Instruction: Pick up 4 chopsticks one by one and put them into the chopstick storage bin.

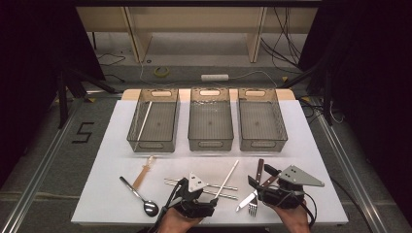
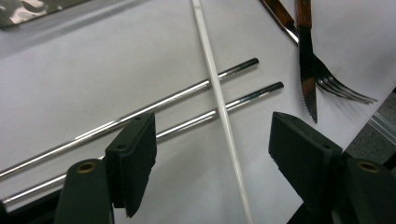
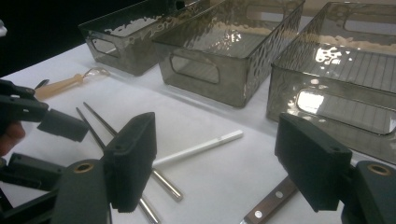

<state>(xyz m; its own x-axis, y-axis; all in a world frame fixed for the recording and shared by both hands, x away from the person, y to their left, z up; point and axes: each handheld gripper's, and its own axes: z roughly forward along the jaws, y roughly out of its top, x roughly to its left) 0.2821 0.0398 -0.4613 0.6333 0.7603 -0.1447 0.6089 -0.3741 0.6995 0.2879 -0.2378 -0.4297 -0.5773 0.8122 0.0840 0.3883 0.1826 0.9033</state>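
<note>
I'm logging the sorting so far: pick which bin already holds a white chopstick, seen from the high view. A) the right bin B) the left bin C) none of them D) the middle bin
B: a white chopstick lies lengthwise in the left bin, while the middle bin and the right bin show bare floors.

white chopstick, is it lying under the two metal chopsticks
No, in the left gripper view the white chopstick crosses over the top of both metal chopsticks.

A white chopstick (image 1: pixel 227 179) lies across two metal chopsticks (image 1: pixel 204 187), before three bins (image 1: pixel 210 125).
</note>
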